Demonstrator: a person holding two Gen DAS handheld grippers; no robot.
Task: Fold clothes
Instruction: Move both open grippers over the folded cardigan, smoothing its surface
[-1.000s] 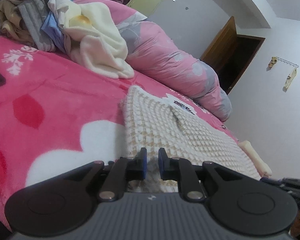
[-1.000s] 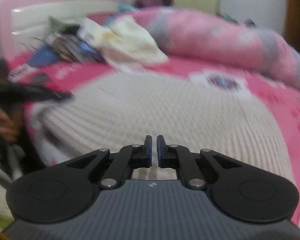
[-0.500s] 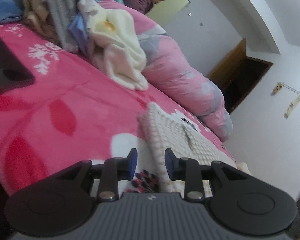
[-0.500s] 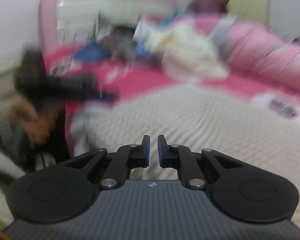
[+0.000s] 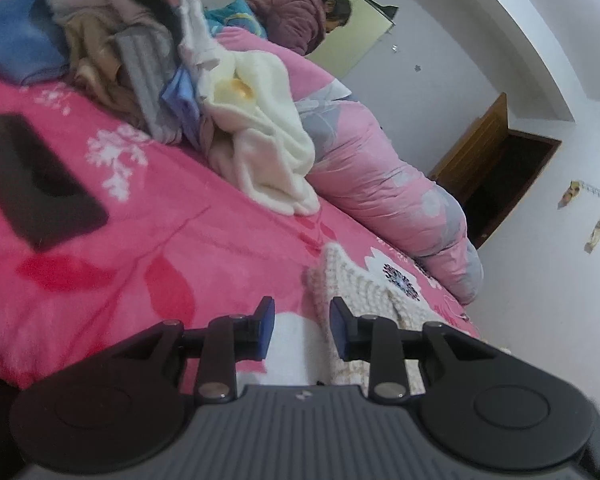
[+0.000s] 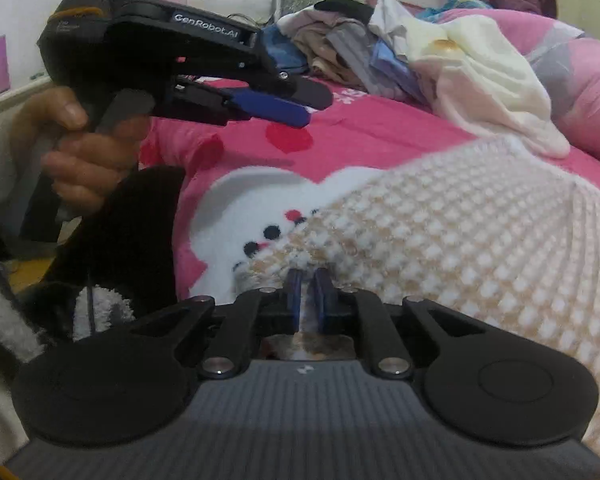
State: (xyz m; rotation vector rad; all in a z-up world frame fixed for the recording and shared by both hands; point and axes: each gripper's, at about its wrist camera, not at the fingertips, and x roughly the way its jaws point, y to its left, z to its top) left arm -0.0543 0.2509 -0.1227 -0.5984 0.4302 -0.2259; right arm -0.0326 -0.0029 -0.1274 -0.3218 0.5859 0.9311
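Left wrist view. The left gripper (image 5: 302, 330) hovers with its jaws spread and nothing between them, just above the near edge of the bed covered by a pink plush floral blanket (image 5: 148, 216). The corner of the cream waffle-knit sweater (image 5: 364, 292) lies just beyond and to the right of the blue pads. A flat black phone-like slab (image 5: 36, 180) rests toward the bed's left edge. A heap of unfolded clothes (image 5: 148, 68) is piled toward the far side against a long pink quilt roll (image 5: 384, 184). Open blanket separates the heap from the sweater.

Right wrist view. The right gripper (image 6: 307, 294) has its jaws pressed together on the sweater's (image 6: 460, 220) near edge, a tuft of knit bunched at the tips. The garment is spread flat across the near right part of the bed. The left gripper (image 6: 276, 110), held in a hand (image 6: 80, 152), rides above the blanket (image 6: 340, 128), apart from the cloth.

Step judged in hand: starting a fold. The next move likely calls for the free gripper to take the near left corner, then both carrying the edge toward the far side, where bare blanket leaves room short of the heap (image 6: 352, 52).
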